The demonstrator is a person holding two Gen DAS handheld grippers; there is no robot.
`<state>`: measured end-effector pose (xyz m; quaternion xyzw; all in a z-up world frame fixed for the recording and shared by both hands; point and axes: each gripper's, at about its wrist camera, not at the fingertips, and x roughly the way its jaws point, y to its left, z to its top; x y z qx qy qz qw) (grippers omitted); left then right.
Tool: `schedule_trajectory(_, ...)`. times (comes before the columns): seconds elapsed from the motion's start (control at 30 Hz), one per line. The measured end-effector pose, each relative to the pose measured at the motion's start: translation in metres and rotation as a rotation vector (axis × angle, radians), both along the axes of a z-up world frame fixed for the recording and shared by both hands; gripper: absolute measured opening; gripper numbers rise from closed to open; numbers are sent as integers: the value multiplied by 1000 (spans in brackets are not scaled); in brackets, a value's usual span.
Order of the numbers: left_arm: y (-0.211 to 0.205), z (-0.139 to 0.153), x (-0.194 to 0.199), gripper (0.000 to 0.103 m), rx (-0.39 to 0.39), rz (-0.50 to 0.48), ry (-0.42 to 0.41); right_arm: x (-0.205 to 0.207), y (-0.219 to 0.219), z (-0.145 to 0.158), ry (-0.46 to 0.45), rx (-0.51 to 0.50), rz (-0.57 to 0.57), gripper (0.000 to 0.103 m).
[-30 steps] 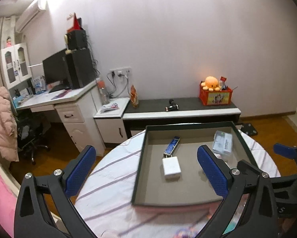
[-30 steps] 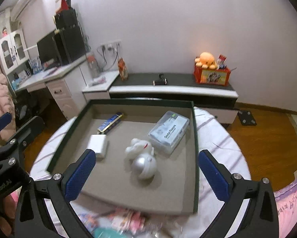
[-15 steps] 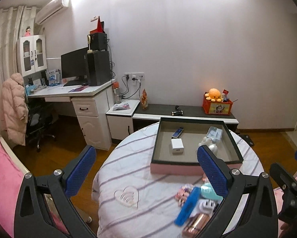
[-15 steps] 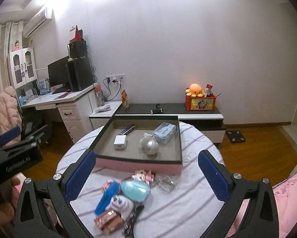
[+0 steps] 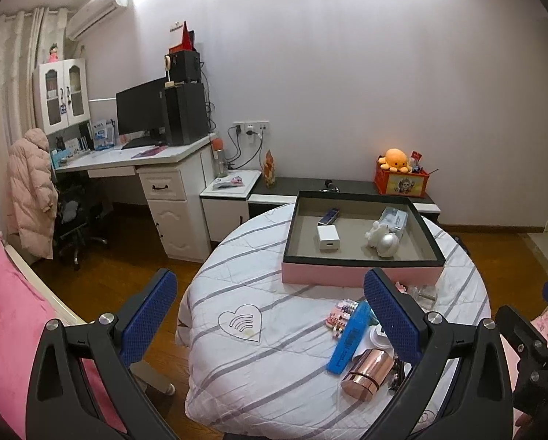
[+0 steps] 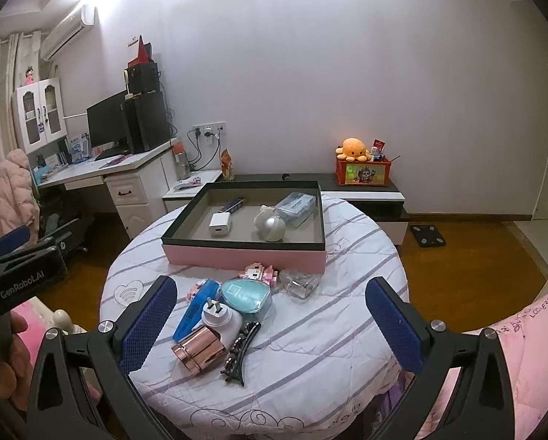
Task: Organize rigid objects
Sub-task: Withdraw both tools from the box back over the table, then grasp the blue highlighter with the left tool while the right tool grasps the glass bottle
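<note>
A pink tray with a dark rim (image 6: 244, 253) (image 5: 361, 278) sits at the far side of the round table. It holds a white charger (image 6: 220, 224), a blue stick (image 6: 232, 204), a silver ball (image 6: 273, 228) and a clear box (image 6: 296, 206). Loose items lie near me: a rose-gold jar (image 6: 198, 347), a white plug (image 6: 220, 318), a blue case (image 6: 197, 310), a teal pouch (image 6: 246, 295), a black hair clip (image 6: 239, 348), a pink brick figure (image 6: 259, 272) and a clear item (image 6: 299, 283). My left gripper (image 5: 270, 315) and right gripper (image 6: 270, 315) are open, empty, held back above the table's near side.
The table wears a striped white cloth (image 6: 328, 315). A pink bed (image 5: 6, 330) lies at the left. A white desk with a monitor (image 5: 142, 161), a low dark cabinet (image 6: 361, 190) and wooden floor lie behind the table.
Both grippers have pulled back and up from just over the tray. The whole table and the loose items near its front have come into view.
</note>
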<state>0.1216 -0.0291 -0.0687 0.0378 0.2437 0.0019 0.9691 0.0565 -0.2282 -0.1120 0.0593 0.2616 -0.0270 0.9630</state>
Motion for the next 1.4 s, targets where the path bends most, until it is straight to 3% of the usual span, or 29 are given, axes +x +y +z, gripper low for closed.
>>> schedule_trajectory(0.53, 5, -17, 5, 103, -11, -44, 51, 3, -6, -6, 27, -17, -13, 103)
schedule_trajectory(1.2, -11, -114, 72, 102, 1, -161, 288, 64, -28, -68, 214, -12, -30, 103)
schedule_trajectory(1.4, -29, -140, 95, 96, 13, -237, 361, 84, -35, -86, 265, -11, -40, 103)
